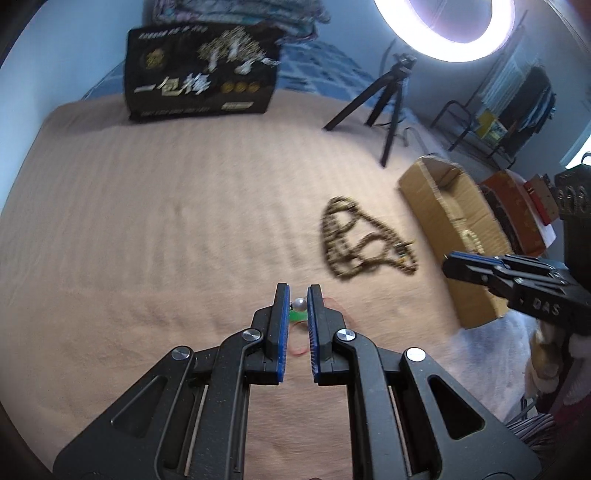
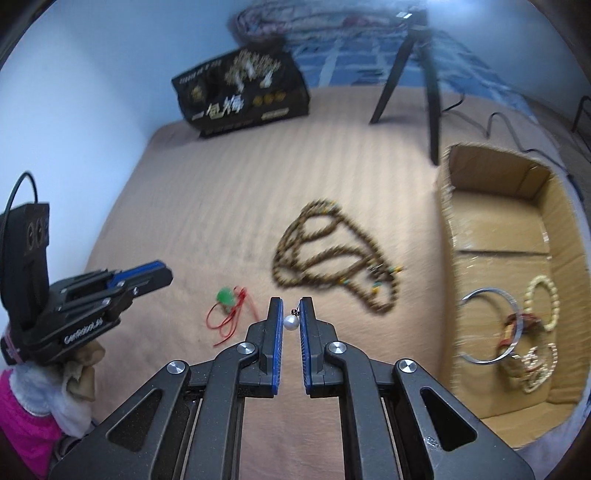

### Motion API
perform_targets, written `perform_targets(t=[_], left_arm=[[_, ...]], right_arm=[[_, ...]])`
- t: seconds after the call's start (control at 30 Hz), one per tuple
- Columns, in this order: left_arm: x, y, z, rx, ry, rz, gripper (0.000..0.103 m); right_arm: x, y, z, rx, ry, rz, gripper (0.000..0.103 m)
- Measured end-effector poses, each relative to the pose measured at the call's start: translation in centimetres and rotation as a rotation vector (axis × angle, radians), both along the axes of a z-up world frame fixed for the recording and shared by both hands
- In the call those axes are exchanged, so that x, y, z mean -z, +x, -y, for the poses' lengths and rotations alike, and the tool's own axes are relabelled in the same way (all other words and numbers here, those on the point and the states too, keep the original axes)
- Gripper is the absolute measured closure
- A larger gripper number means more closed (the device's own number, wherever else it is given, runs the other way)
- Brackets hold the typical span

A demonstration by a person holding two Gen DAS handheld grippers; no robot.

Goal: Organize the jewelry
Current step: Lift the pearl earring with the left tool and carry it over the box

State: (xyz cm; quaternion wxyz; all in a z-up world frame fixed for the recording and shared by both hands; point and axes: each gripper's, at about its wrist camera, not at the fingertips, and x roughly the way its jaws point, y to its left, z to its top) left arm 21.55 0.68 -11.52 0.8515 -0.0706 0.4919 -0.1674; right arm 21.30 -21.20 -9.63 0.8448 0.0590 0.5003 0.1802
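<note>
A pearl [image 1: 299, 304] sits between the fingertips of my left gripper [image 1: 297, 295], above a green pendant on a red cord [image 1: 297, 316] on the tan bedspread. A pearl [image 2: 291, 323] also sits between the fingertips of my right gripper [image 2: 291, 310]. Both pairs of jaws stand narrowly apart around the pearl; contact is unclear. The green pendant with red cord [image 2: 226, 297] lies left of the right gripper. A long brown bead necklace [image 2: 332, 254] lies coiled ahead, and it also shows in the left wrist view [image 1: 360, 240]. The other gripper appears at each view's edge.
An open cardboard box [image 2: 554, 206] at the right holds a metal bangle [image 2: 489, 325], a cream bead bracelet [image 2: 541, 302] and other pieces. A black printed bag [image 1: 201, 72] stands at the back. A tripod [image 1: 388, 92] and ring light [image 1: 443, 29] stand at the back right.
</note>
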Motion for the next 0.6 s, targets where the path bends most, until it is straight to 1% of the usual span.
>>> perform_targets(t=[0.1, 0.23, 0.4, 0.6], left_arm=[[-1.0, -0.2, 1.4, 0.024, -0.011, 0.029, 0.095], [-2.1, -0.3, 3.3, 0.055, -0.033, 0.046, 0.095], [-3.4, -0.5, 6.5, 0.104, -0.033, 0.089, 0.095], [-4.6, -0.3, 10.0, 0.146, -0.053, 0.122, 0.095]], right_arm=[[-1.2, 0.0, 1.9, 0.04, 0.005, 0.028, 0.096], [-2.1, 0.4, 4.1, 0.091, 0.004, 0.052, 0.096], [-2.7, 0.4, 7.5, 0.156, 0.015, 0.07, 0.096], [-3.1, 0.5, 10.6, 0.218, -0.006, 0.095, 0.096]])
